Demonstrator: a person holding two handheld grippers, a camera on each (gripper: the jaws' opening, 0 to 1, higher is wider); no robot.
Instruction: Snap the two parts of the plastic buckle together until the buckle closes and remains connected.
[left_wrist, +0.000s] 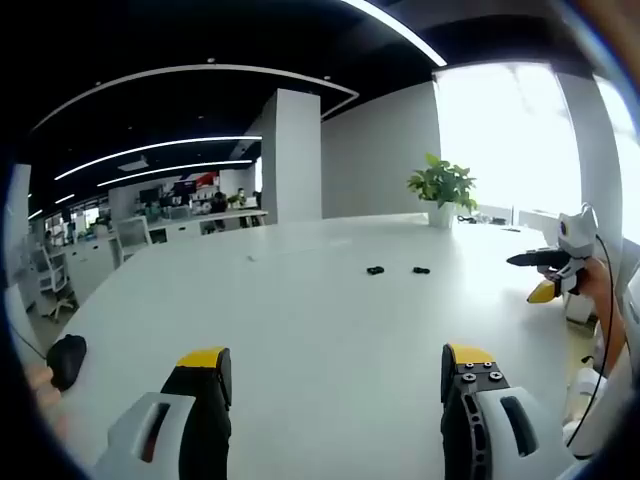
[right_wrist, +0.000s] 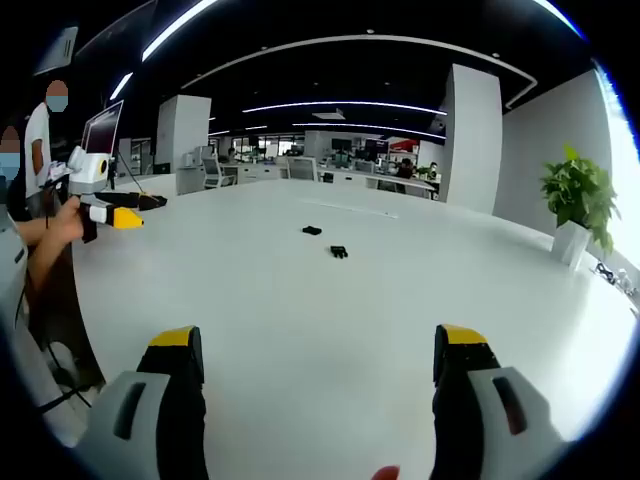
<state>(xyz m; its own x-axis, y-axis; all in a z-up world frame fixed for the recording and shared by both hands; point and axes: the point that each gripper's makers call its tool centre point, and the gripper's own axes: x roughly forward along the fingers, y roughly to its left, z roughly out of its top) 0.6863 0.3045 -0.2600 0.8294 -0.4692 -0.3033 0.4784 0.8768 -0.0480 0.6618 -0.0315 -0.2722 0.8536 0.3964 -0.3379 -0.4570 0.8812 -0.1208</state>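
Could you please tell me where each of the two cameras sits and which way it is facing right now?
Left gripper view: rides on the left hand-held gripper, looking along its open jaws across the white table toward the two buckle parts; the right hand-held gripper enters at the right.
Right gripper view: rides on the right hand-held gripper, jaws open, facing the same table; the left hand-held gripper and a hand show at the left.
Shared: table, both buckle parts, potted plant.
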